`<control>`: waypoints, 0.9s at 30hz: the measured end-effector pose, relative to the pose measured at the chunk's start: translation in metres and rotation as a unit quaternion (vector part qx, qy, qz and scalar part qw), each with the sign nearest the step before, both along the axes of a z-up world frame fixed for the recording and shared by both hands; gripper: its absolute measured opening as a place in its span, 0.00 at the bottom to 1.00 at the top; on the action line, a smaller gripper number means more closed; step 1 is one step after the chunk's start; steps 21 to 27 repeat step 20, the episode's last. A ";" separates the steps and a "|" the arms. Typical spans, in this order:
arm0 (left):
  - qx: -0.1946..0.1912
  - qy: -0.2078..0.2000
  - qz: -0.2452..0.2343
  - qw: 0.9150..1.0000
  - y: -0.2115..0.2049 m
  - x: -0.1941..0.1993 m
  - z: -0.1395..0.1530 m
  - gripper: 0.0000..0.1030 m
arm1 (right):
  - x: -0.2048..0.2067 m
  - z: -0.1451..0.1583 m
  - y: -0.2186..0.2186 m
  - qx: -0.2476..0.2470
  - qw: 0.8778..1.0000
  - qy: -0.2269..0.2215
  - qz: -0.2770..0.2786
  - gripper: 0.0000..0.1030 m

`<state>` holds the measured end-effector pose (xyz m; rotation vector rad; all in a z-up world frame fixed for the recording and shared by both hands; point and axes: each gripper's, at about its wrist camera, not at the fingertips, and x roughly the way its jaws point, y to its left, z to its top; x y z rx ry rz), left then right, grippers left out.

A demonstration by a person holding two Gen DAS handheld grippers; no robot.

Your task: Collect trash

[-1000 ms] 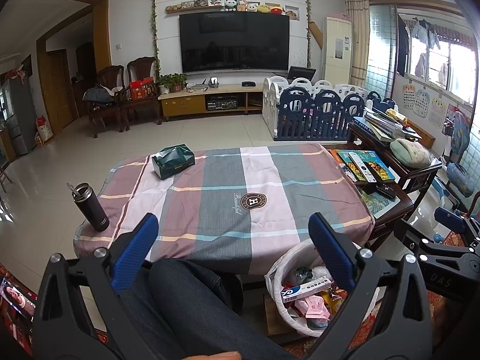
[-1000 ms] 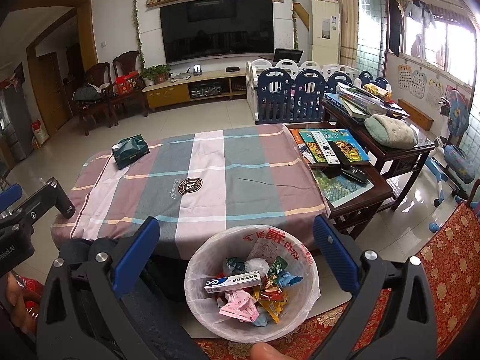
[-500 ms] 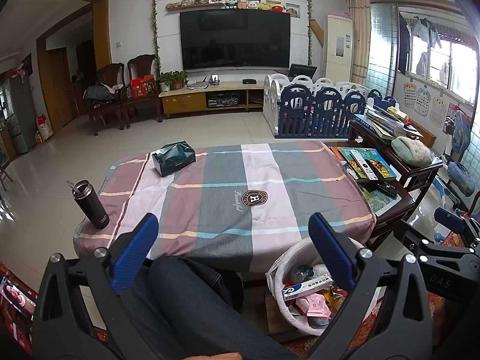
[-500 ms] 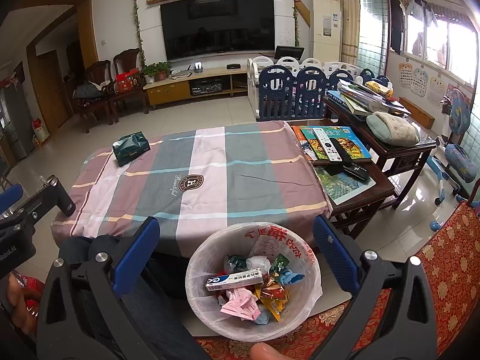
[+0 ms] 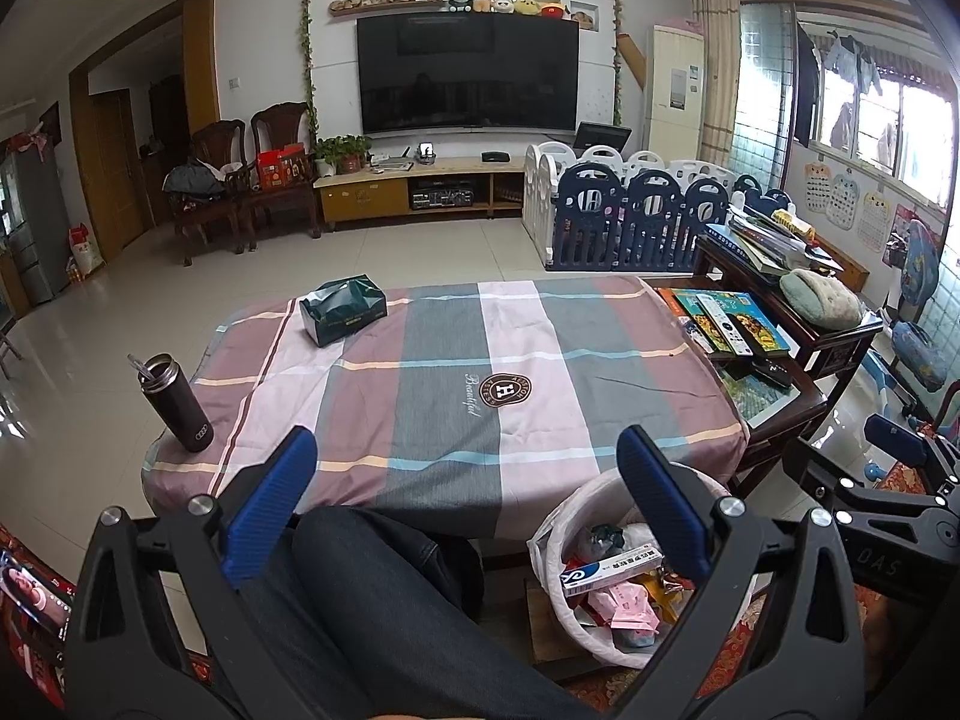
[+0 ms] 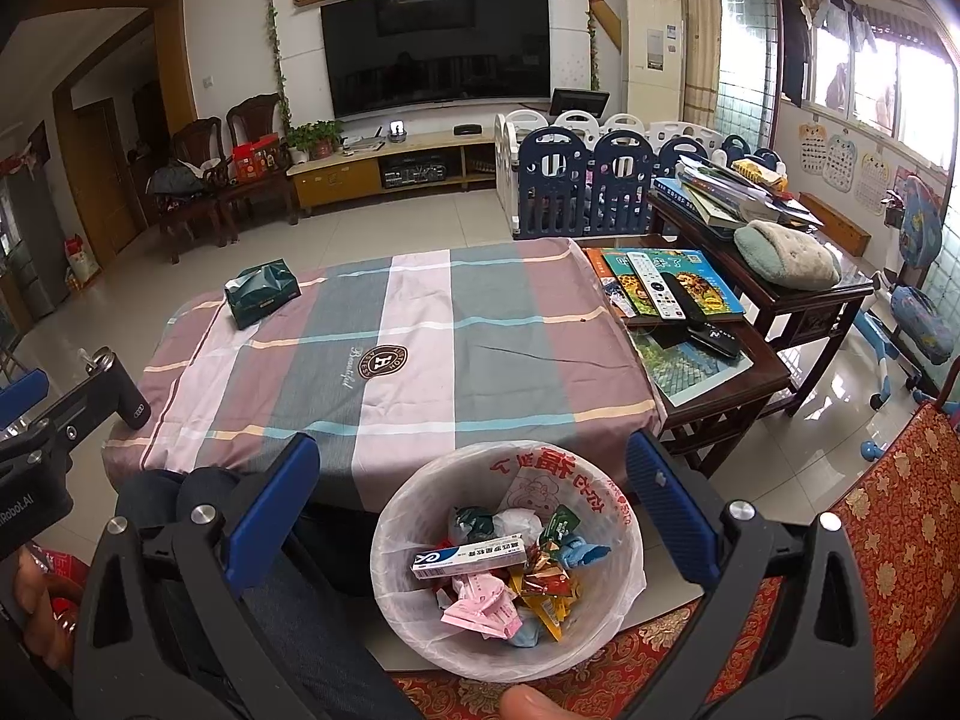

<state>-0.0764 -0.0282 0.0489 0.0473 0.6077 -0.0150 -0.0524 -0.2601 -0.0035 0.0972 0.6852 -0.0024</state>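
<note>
Bin: trash bin [image 6: 624, 546], near right of table [image 6: 480, 360], holds toothpaste box [image 6: 468, 555], pink paper [image 6: 480, 603], wrappers [image 6: 543, 585].
Left gripper [image 5: 468, 480]: released, empty.
Right gripper [image 6: 474, 492]: released, empty.

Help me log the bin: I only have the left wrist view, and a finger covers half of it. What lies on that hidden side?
Observer: The right wrist view looks straight into the trash bin. A green packet and a blue scrap lie at the right end of the white and blue box.
Operator: Is the right gripper carrying anything?
Observer: No. The right gripper is open and aimed at the bin, with nothing between its fingers.
Operator: Any marking on the liner?
Observer: Red print on its far inner wall.
</note>
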 end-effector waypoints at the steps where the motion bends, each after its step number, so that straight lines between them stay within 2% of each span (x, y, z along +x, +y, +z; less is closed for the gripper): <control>1: 0.000 0.000 0.000 1.000 0.000 -0.001 -0.001 0.97 | 0.000 0.000 0.000 0.000 1.000 0.000 0.000 0.97; 12: -0.004 0.004 -0.005 1.000 0.001 0.001 -0.001 0.97 | 0.000 -0.002 0.001 0.000 1.000 0.001 0.000 0.97; 20: -0.003 0.012 0.026 1.000 0.010 0.009 -0.004 0.97 | -0.001 -0.005 0.001 0.001 1.000 0.003 0.001 0.97; 27: -0.003 0.012 0.026 1.000 0.010 0.009 -0.004 0.97 | -0.001 -0.005 0.001 0.001 1.000 0.003 0.001 0.97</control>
